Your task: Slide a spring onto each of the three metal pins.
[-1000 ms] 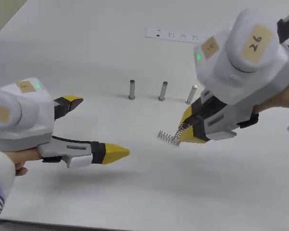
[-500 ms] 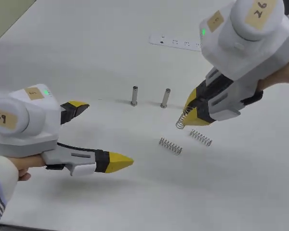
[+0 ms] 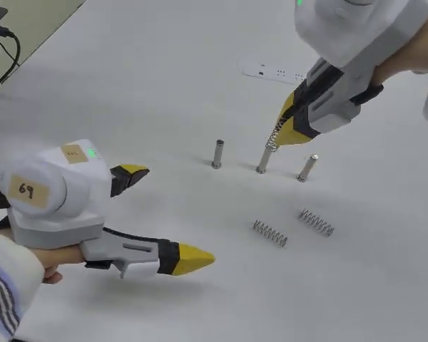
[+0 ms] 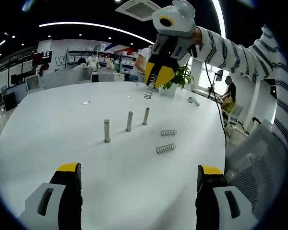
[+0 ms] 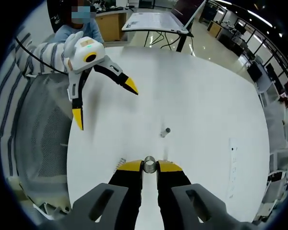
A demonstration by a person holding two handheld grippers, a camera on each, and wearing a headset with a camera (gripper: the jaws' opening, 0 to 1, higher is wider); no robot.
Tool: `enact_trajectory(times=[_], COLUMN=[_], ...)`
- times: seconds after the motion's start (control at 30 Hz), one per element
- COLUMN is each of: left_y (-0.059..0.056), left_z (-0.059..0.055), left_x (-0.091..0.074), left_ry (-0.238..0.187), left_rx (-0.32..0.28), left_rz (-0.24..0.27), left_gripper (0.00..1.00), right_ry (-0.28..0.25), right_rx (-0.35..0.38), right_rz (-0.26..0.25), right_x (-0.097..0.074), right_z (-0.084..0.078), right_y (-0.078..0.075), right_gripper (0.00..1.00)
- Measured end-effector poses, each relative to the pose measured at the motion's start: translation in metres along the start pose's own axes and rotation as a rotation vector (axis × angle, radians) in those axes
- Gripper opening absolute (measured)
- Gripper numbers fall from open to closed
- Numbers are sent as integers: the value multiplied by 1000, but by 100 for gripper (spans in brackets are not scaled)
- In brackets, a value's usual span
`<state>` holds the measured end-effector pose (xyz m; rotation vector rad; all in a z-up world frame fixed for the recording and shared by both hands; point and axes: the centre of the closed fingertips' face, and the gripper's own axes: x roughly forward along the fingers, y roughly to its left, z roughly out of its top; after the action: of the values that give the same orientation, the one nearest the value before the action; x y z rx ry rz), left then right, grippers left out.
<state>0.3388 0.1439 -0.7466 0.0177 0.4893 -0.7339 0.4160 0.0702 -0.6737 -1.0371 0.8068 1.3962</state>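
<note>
The right tool (image 3: 291, 132) pinches a spring (image 3: 274, 137) between its yellow tips. The coil hangs down just over the middle pin (image 3: 262, 163). Its lower end seems to meet the pin's top, though the angle leaves that unsure. The left pin (image 3: 217, 153) and the right pin (image 3: 307, 167) stand bare on either side, on the white bench (image 3: 128, 85). A loose spring (image 3: 269, 232) and a second loose spring (image 3: 315, 222) lie flat nearer the person, apart from each other. The left tool (image 3: 165, 214) hovers low over the bench, jaws spread wide and holding nothing, well apart from the pins. A power strip (image 3: 271, 71) lies beyond them.
</note>
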Motion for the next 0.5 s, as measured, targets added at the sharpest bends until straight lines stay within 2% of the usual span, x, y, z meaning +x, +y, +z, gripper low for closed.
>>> enact_trajectory(times=[0.5], left_y=[-3], left_z=[-3], left_x=[2], left_ry=[12], left_rx=[-4], left_rz=[-14], left_gripper=[98], right_ry=[23], right_rx=[-47], right_rz=[18], right_x=[29], right_z=[13], right_y=[-22], right_gripper=[8])
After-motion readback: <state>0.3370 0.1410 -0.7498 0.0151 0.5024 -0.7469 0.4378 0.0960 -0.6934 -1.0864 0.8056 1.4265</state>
